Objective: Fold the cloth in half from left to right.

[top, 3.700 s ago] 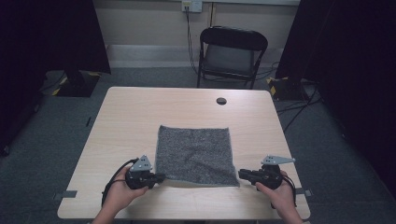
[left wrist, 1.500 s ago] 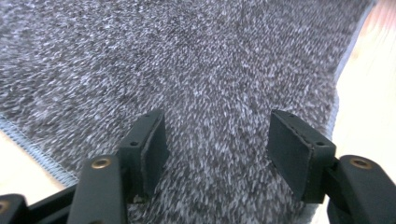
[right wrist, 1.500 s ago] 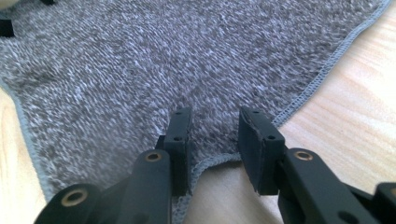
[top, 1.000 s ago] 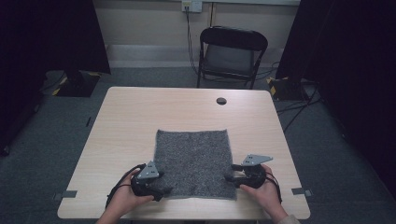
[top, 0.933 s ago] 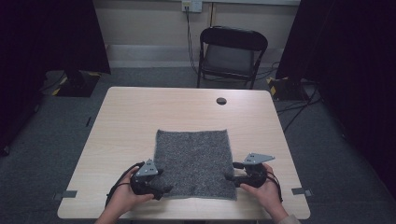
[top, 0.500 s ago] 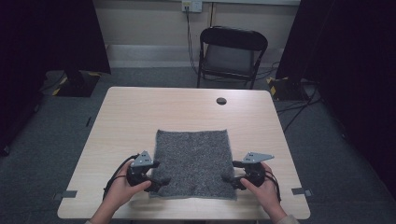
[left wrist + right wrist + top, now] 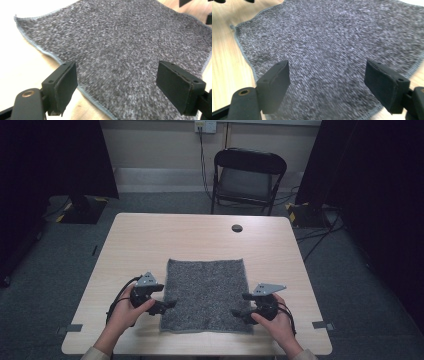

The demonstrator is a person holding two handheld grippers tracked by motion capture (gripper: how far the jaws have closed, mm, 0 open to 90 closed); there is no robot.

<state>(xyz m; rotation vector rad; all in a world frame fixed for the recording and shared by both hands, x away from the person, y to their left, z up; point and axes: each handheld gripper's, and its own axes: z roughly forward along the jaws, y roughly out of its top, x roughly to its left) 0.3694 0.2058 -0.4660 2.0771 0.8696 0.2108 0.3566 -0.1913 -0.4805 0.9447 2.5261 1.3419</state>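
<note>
A grey speckled cloth [image 7: 207, 292] lies flat on the light wooden table [image 7: 150, 240], near its front edge. My left gripper [image 7: 169, 306] is open at the cloth's near left edge, its jaws spread over the stitched hem [image 7: 82, 90]. My right gripper [image 7: 236, 312] is open at the near right part of the cloth [image 7: 332, 50], jaws wide apart above the fabric. Nothing is held between either pair of pads. The cloth [image 7: 125, 45] spreads out ahead of the left jaws with a slightly wavy left border.
A small black round cap [image 7: 237, 228] sits on the table's far side. A black folding chair [image 7: 248, 176] stands behind the table. Cables run across the dark floor at right. Bare tabletop lies to both sides of the cloth.
Both grippers came inward from beside the cloth onto its near corners. In the last half second the left gripper has shifted slightly; the cloth lies as before.
</note>
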